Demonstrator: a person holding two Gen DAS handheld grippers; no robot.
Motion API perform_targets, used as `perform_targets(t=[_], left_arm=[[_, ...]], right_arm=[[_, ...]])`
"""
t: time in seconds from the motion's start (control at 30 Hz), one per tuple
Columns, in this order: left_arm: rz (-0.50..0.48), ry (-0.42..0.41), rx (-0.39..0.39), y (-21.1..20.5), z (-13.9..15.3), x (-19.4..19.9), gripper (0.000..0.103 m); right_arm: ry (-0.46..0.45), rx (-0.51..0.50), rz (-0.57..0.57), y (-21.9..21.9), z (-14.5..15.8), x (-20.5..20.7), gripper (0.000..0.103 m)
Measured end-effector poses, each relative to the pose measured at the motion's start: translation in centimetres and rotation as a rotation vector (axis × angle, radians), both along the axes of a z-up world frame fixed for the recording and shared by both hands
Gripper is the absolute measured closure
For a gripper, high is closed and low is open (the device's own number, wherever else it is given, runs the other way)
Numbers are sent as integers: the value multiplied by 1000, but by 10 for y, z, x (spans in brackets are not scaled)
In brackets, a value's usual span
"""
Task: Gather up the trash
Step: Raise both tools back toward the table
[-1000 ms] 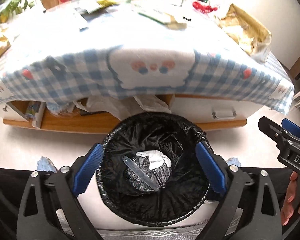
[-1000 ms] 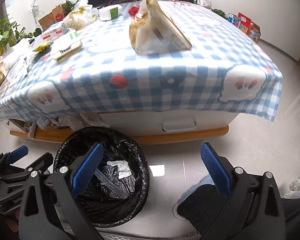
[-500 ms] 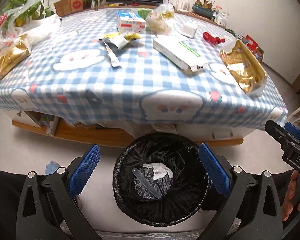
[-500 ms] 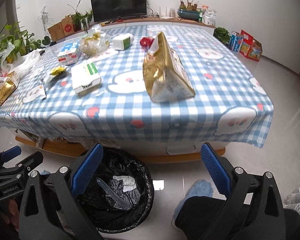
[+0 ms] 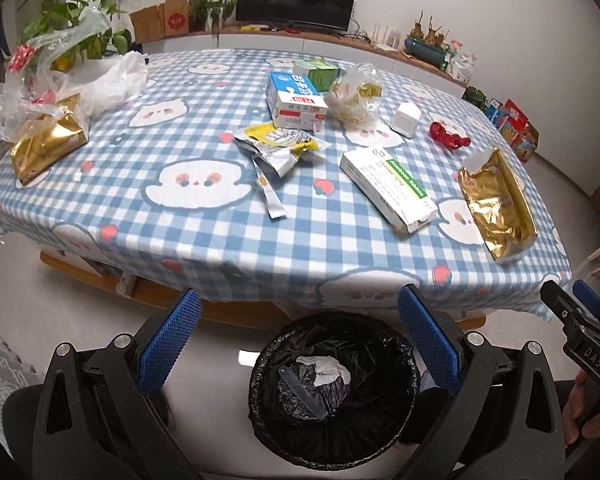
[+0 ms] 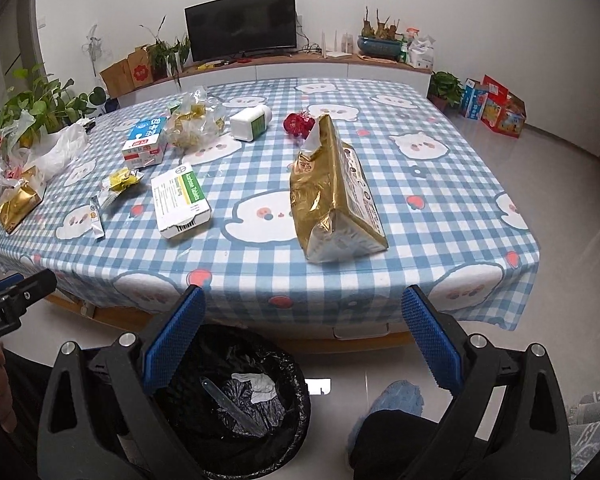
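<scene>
A black-lined trash bin point(image 5: 380, 432) stands on the floor in front of the table point(image 5: 100, 184); it also shows in the right wrist view point(image 6: 292, 432). It holds a crumpled white tissue point(image 5: 326, 368) and a clear plastic strip point(image 5: 300, 394). My left gripper point(image 5: 298, 344) is open and empty above the bin. My right gripper point(image 6: 300, 340) is open and empty, to the right of the bin. On the table lie a gold bag point(image 6: 332, 192), a white-green box point(image 5: 388, 184), torn wrappers point(image 5: 278, 148), a blue-white carton point(image 5: 294, 100) and a red wrapper point(image 5: 446, 138).
A second gold bag point(image 5: 46, 146) and plastic bags point(image 5: 60, 80) lie at the table's left edge. A white bottle point(image 6: 252, 120) and a clear bag point(image 5: 354, 96) lie further back. A TV point(image 6: 240, 28) and plants stand behind.
Both grippers have risen and tilted up from over the bin, so the whole tabletop is in view. Both stayed open and empty.
</scene>
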State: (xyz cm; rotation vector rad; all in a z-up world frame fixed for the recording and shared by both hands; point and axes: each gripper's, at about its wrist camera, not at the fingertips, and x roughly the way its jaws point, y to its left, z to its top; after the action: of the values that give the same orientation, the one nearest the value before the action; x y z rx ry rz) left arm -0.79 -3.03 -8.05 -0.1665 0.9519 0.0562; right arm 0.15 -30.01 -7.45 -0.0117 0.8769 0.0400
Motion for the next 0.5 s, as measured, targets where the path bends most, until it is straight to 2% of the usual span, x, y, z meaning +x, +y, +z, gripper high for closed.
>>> perform_targets(t=[0.27, 0.5], left_arm=[[51, -8, 4, 18, 18, 44, 6], [63, 10, 9, 27, 14, 94, 6]], right_arm=[[9, -14, -3, -5, 5, 33, 9], [33, -25, 8, -2, 2, 71, 9]])
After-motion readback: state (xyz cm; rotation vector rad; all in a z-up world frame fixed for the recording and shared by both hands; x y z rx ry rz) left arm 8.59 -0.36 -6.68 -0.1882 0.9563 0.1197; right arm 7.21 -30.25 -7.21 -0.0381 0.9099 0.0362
